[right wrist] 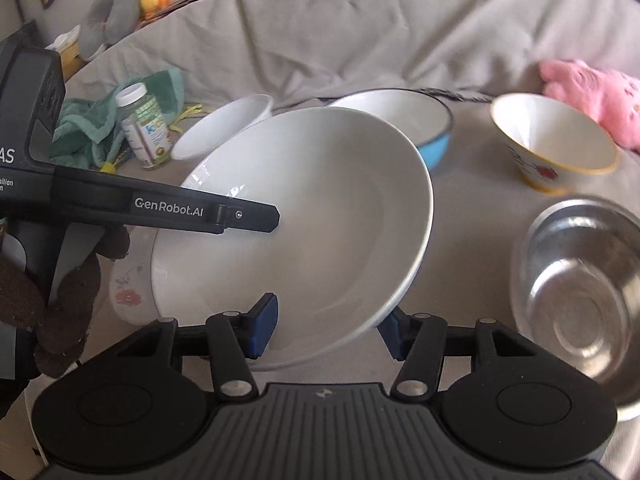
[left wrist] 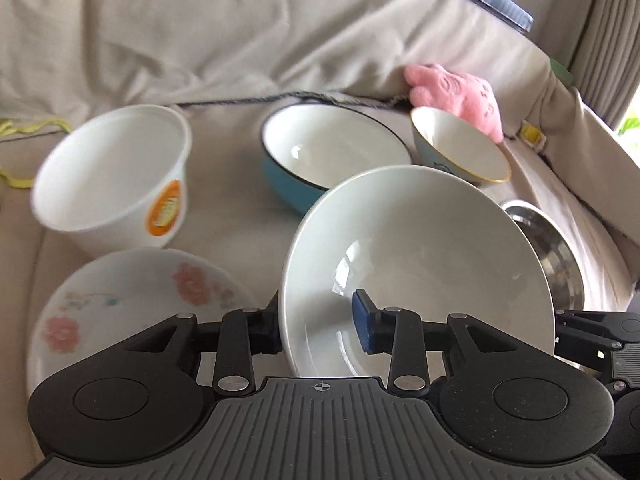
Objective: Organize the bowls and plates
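A large white bowl (left wrist: pixel 420 248) (right wrist: pixel 320 216) hangs tilted above the beige cloth surface. My right gripper (right wrist: pixel 326 330) is shut on its near wall, one blue pad inside and the other under the outside. My left gripper (left wrist: pixel 316 326) straddles the bowl's left rim. Its outer finger is against the rim, while its blue inner pad (left wrist: pixel 364 324) stands apart from the wall. Around the large bowl lie a floral plate (left wrist: pixel 120 300), a white plastic bowl with an orange label (left wrist: pixel 112 184), a blue bowl (left wrist: pixel 332 152), a small gold-rimmed bowl (left wrist: pixel 460 144) and a steel bowl (right wrist: pixel 580 292).
A pink plush toy (left wrist: pixel 456 92) lies behind the small bowl. At the far left of the right wrist view are a supplement bottle (right wrist: pixel 144 128) and a green cloth (right wrist: pixel 88 128). A dark-gloved hand (right wrist: pixel 60 308) holds the left gripper. A cushioned backrest rises behind the dishes.
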A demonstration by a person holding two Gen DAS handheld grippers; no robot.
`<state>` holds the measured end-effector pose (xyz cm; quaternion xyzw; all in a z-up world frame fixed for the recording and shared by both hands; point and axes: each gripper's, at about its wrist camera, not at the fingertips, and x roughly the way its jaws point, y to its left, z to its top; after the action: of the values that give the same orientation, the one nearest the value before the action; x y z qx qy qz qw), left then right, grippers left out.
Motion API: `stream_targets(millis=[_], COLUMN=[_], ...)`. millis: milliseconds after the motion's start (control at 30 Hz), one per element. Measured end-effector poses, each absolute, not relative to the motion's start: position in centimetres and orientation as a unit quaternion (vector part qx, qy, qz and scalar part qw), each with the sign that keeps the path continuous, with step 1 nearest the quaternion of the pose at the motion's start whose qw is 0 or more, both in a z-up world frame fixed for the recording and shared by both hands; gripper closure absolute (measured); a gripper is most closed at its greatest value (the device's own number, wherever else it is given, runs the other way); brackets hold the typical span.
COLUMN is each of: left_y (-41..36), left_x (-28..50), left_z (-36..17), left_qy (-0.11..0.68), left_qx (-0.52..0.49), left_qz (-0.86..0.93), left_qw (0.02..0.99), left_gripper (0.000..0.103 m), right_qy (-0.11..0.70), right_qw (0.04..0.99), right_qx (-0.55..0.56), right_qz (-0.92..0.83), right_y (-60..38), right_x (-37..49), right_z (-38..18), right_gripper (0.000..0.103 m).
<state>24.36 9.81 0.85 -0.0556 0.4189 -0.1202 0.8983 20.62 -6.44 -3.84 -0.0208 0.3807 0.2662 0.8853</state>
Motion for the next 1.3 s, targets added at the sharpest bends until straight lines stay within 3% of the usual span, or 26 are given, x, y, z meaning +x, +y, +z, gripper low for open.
stream_targets(millis=[200, 267, 400, 633, 867, 967, 1067, 1233, 1300], left_y=[17.4, 19.6, 21.6, 24.0, 25.5, 26.5, 26.8, 27.2, 27.4], left_x=[21.0, 20.4, 20.4, 19.7, 17.7, 18.2, 18.7, 19.2, 19.5], left_z=[0.6, -0.5, -2.7, -3.3, -1.2, -1.8, -2.8, -4.2, -4.6], left_qy=[0.435, 0.448, 0.473, 0.449, 0.386, 0.391, 0.410, 0.420, 0.430], left_qx=[-0.081, -0.096, -0.121, -0.159, -0.141, -0.152, -0.174, -0.202, -0.220], left_qz=[-0.012, 0.011, 0.022, 0.023, 0.061, 0.073, 0.061, 0.054, 0.041], left_qw=[0.897, 0.889, 0.872, 0.879, 0.910, 0.905, 0.893, 0.883, 0.875], left_gripper=[0.065, 0.065, 0.066, 0.070, 0.071, 0.059, 0.062, 0.057, 0.063], right_qy=[0.411, 0.399, 0.393, 0.360, 0.418, 0.455, 0.473, 0.480, 0.477], right_qw=[0.844, 0.852, 0.853, 0.865, 0.853, 0.831, 0.818, 0.805, 0.806], right_qx=[-0.039, -0.076, -0.119, -0.147, -0.071, 0.005, 0.046, 0.054, 0.047], right_qz=[0.342, 0.332, 0.322, 0.317, 0.305, 0.320, 0.324, 0.344, 0.348], right_y=[1.3, 3.3, 5.0, 5.5, 4.3, 3.4, 2.9, 3.4, 3.8], right_x=[22.5, 22.4, 22.8, 23.0, 25.7, 27.3, 28.1, 28.1, 27.9], right_z=[-4.7, -4.8, -4.8, -4.2, -6.1, -6.8, -7.5, -8.2, -8.0], right_gripper=[0.047, 0.040, 0.040, 0.039, 0.037, 0.037, 0.037, 0.037, 0.038])
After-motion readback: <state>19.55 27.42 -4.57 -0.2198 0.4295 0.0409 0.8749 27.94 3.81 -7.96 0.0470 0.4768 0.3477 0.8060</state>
